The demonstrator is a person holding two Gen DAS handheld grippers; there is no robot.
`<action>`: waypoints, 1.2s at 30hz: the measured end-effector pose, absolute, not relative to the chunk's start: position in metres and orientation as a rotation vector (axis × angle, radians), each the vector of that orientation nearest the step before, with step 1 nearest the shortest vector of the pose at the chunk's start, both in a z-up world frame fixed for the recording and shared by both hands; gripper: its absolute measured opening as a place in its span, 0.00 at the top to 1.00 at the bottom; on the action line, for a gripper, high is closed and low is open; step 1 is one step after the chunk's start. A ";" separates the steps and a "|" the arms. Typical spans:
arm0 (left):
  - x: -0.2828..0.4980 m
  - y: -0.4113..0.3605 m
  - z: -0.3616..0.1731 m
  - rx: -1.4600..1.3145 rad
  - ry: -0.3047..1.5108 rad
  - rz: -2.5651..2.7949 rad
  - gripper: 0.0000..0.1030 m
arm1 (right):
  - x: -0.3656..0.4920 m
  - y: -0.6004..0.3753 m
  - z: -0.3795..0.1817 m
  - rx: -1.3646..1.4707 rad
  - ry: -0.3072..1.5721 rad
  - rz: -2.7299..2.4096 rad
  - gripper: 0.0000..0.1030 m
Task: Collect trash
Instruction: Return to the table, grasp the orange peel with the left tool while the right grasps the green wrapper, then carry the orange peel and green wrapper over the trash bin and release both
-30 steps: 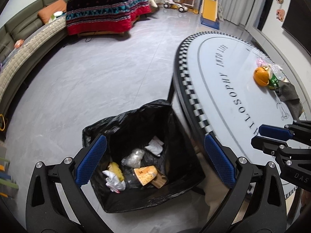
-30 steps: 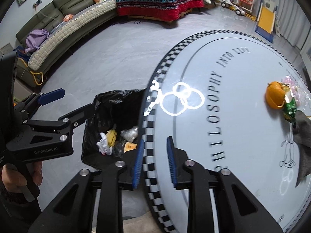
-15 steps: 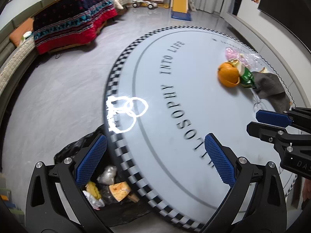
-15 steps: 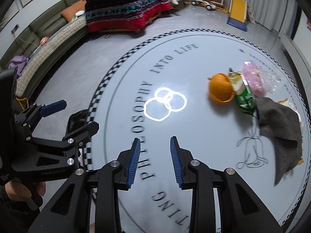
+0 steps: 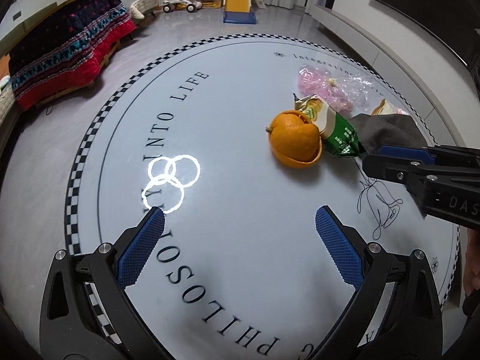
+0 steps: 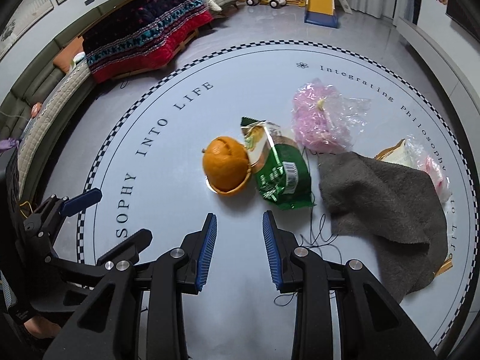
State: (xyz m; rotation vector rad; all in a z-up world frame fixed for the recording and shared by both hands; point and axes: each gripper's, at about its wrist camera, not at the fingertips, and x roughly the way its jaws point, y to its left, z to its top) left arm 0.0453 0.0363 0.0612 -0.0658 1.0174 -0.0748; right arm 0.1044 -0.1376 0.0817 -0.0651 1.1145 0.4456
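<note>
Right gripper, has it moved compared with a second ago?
Yes. The right gripper has swung off the table's checkered edge and forward over the tabletop, now just short of the orange peel, its jaws wider apart.

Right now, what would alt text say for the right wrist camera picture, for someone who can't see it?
An open right gripper hovers over a round table printed with lettering, pointing at an orange peel touching a green snack wrapper. Beyond lie pink crinkled plastic and a grey cloth; the left gripper shows at the left edge.

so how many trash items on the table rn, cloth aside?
4: orange peel, green wrapper touching it, pink plastic bag behind, and a wrapper partly under the grey cloth. More may be hidden.
</note>
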 end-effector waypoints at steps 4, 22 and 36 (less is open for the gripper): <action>0.066 0.022 0.053 -0.052 1.033 -0.109 0.05 | 0.132 -0.149 0.070 -0.018 1.134 0.433 0.65; 0.133 -0.007 0.026 0.033 1.055 -0.151 0.05 | 0.196 -0.149 0.022 0.120 1.218 0.477 0.45; 0.095 0.001 0.041 -0.018 1.005 -0.199 0.43 | 0.162 -0.154 0.057 0.150 1.174 0.472 0.51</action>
